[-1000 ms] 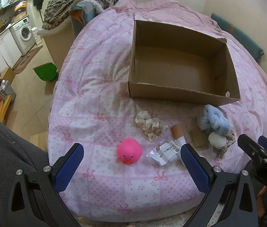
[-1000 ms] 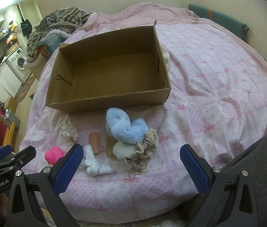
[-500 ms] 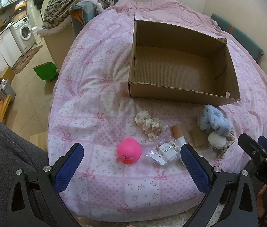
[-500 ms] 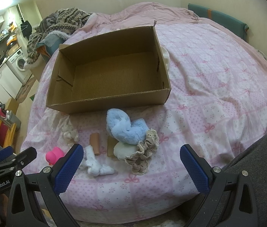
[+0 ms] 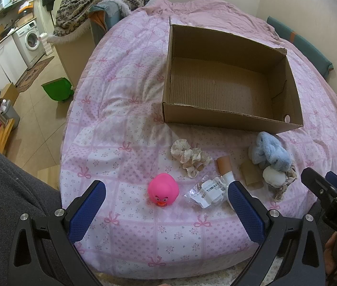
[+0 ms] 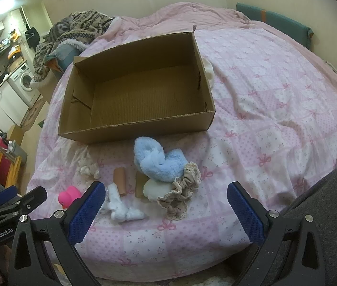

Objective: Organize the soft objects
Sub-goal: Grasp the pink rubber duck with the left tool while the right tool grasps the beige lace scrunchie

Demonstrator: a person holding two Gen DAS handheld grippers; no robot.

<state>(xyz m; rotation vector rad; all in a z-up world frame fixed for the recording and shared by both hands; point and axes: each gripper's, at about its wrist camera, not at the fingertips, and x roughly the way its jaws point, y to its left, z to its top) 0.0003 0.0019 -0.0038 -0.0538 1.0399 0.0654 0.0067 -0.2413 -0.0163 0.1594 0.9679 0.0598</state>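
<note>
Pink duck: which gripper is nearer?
Left. The pink duck sits just ahead of the open left gripper, between its fingers. From the right gripper, also open, the duck lies off to its left, outside the left finger.

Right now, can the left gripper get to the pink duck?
Probably yes. The left gripper is open, and the pink duck sits alone on the quilt between its fingers, with nothing on top of it or in front of it.

One box, two tubes, three scrunchies.
</note>
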